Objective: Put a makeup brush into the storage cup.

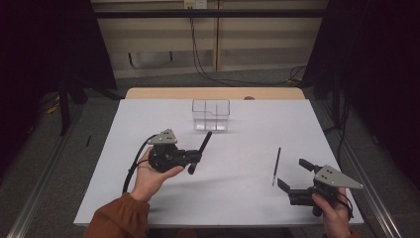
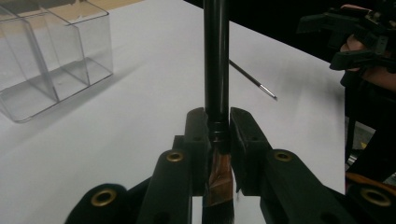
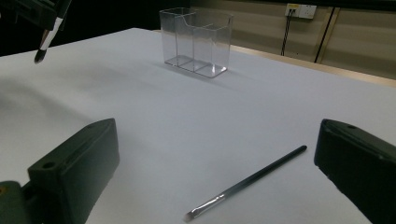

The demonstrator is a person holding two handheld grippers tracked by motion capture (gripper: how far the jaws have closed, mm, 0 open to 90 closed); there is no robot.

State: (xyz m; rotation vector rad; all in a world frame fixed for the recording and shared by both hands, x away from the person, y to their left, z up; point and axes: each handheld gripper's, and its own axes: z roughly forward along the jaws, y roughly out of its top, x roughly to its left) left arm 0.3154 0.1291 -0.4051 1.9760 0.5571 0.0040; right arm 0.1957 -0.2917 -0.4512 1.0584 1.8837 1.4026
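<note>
My left gripper is left of the table's middle, raised off the surface and shut on a thick black brush. In the left gripper view the jaws clamp the brush just above its copper ferrule, and the handle points away toward the far side. A thin dark brush lies flat on the white table to the right. My right gripper rests near the front right corner, open, with the thin brush lying on the table ahead between its jaws, untouched.
A clear plastic organiser with compartments stands empty at the far middle of the table, also seen as the organiser and the organiser. Bare wooden tabletop shows behind the white sheet. Cables hang on the back wall.
</note>
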